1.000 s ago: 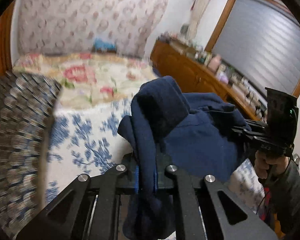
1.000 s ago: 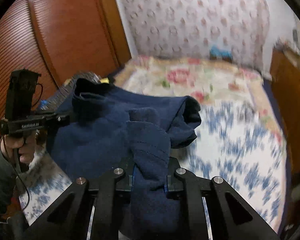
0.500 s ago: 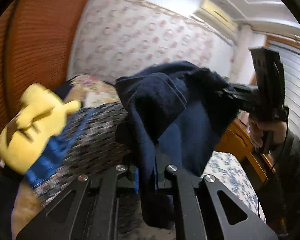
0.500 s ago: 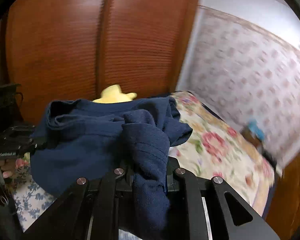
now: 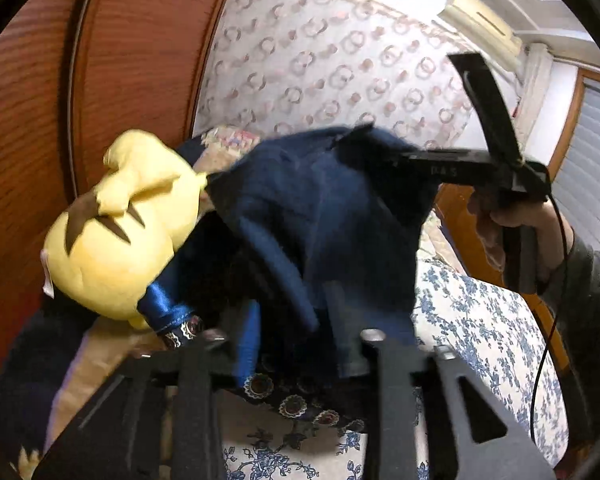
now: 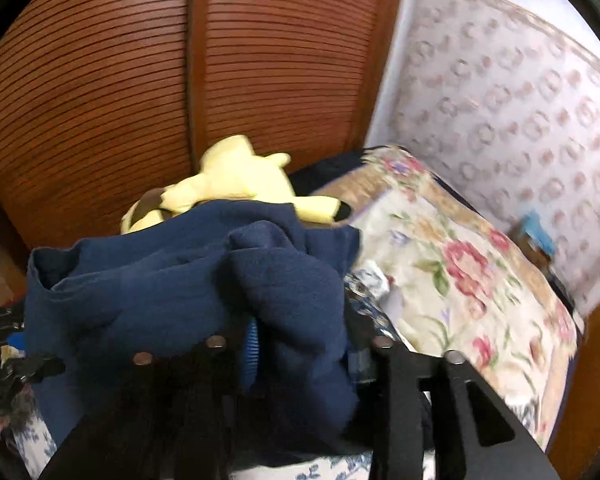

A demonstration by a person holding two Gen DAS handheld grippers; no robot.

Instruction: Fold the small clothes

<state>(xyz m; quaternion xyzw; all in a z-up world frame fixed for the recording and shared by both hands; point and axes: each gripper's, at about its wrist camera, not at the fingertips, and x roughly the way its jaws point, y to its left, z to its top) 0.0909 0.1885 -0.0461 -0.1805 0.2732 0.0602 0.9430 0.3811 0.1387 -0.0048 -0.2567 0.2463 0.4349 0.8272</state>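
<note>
Beside the yellow plush toy (image 5: pixel 116 232) the folded navy garment (image 5: pixel 324 216), a thick bunched bundle, hangs over the bed corner between the left gripper (image 5: pixel 296 344) and right gripper (image 6: pixel 304 344), whose jaws have just been opening, cloth loose between them, so only setting down seems left.

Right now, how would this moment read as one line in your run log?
step: releasing | item: navy garment | jaws: both just opening, cloth between | beside: yellow plush | under: bed
</note>
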